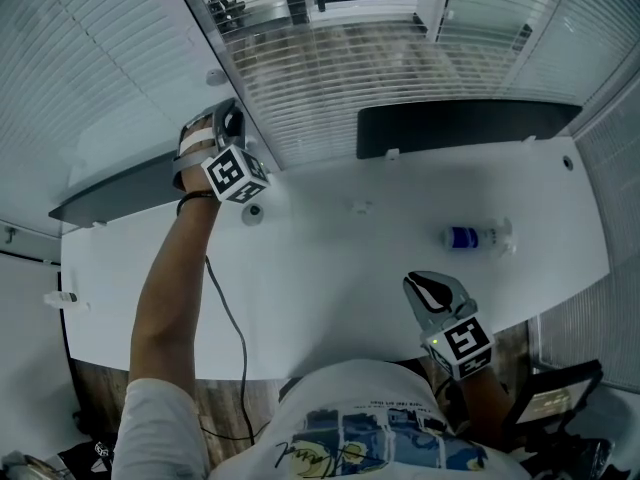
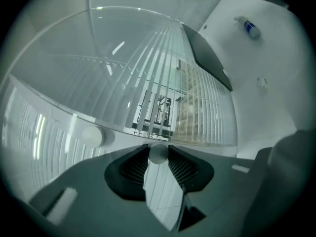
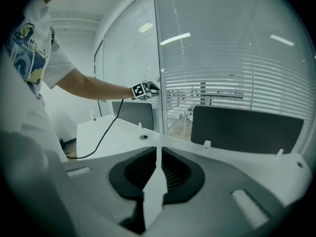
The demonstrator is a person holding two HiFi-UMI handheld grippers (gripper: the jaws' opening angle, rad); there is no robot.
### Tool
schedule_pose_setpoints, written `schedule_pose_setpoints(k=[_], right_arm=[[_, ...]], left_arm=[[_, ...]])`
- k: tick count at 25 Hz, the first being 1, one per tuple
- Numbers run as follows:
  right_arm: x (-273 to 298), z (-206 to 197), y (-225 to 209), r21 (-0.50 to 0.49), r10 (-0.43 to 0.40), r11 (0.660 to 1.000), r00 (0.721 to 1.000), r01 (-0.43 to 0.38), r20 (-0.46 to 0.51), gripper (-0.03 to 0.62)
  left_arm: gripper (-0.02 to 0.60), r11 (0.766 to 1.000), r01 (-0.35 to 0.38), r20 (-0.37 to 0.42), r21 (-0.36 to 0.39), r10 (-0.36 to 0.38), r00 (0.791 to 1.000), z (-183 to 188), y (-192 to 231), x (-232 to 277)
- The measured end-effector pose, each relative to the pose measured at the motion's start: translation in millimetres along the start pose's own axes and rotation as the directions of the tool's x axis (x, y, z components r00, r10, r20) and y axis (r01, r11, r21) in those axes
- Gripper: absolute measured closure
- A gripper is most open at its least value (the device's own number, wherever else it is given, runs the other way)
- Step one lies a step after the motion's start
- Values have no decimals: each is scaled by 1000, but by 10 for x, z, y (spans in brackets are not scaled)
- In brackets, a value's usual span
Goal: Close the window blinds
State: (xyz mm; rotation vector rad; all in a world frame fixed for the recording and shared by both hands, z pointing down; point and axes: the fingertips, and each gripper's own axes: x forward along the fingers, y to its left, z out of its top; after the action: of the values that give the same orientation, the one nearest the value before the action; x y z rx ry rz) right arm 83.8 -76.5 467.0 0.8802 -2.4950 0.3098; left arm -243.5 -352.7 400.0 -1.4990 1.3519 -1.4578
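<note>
The middle window's blinds (image 1: 330, 78) have their slats turned open, and the outside shows through them. My left gripper (image 1: 228, 120) is raised to the window frame at that pane's left edge. In the left gripper view its jaws (image 2: 158, 157) are closed on the small round white end of the blinds wand (image 2: 158, 153). The blinds (image 2: 163, 83) fan out beyond it. My right gripper (image 1: 433, 290) hovers low over the white desk (image 1: 330, 268), shut and empty, with the jaws (image 3: 157, 154) meeting at the tips.
Two dark partitions (image 1: 460, 128) (image 1: 110, 193) stand along the desk's far edge. A blue-labelled bottle (image 1: 468, 237) lies at the right, a round grommet (image 1: 253, 213) sits below my left gripper, and a cable (image 1: 235, 338) hangs by the left arm. A round knob (image 1: 217, 76) is on the frame.
</note>
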Motion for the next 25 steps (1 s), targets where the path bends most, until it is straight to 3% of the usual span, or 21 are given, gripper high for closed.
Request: schedule_pose_setpoints(k=[3,6,8,11,15,19,22,25], right_arm=[[11,-11,5,-13,0,1000,1000,-1,-8,574],[10,-26,-4,-35,-10,999,1000,9,-16,573],[23,-28,-5,-35,-7,999,1000,6,-18,573],[28,-36,-3,-35,-3,999,1000,2,-17,573],[37,-33,-19,-40,-6,999,1000,5,-18,572],[37,-57,-15,-40,-3,999,1000,3,-23,574],[30,-57,-14,-35,-2,999,1000,2,-27,572],[25,-69,-20,-37,-3,999,1000,2,-27,572]], left_arm=[[451,990,-24,-12,-139,22,1000,-41,37,17],[451,959,-32,-20,-280,28,999,-50,51,12],[451,921,-30,-22,-388,24,999,-66,70,21],[451,842,-25,-18,-539,18,1000,-86,91,22],[451,703,-12,-6,-711,11,1000,-126,128,25],[451,543,9,17,-840,10,1000,-164,153,20],[452,399,34,44,-916,15,999,-190,168,7],[453,232,72,79,-970,20,997,-210,167,-8]])
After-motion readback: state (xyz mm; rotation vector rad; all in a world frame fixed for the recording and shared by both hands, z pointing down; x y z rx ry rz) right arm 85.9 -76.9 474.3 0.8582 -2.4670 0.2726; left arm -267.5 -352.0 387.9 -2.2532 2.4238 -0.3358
